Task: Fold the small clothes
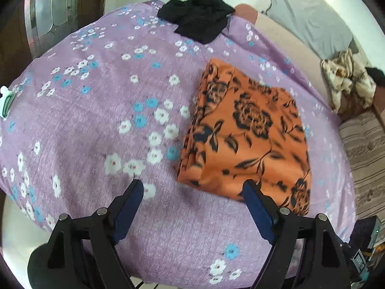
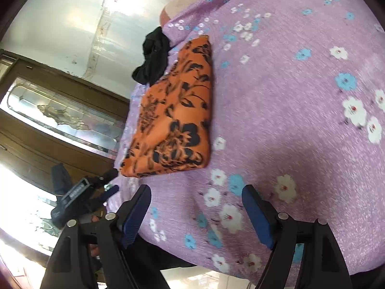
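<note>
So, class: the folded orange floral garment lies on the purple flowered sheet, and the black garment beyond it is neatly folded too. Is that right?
Not quite. The black garment is a crumpled heap, not folded, as the left wrist view shows. The orange floral garment does lie folded on the purple flowered sheet.

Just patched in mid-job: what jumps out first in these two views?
The folded orange flowered cloth lies flat on the purple flowered bedsheet, right of the middle. Beyond it, a crumpled black garment sits at the far edge. Both the left gripper and the right gripper are open and empty above the sheet.
</note>
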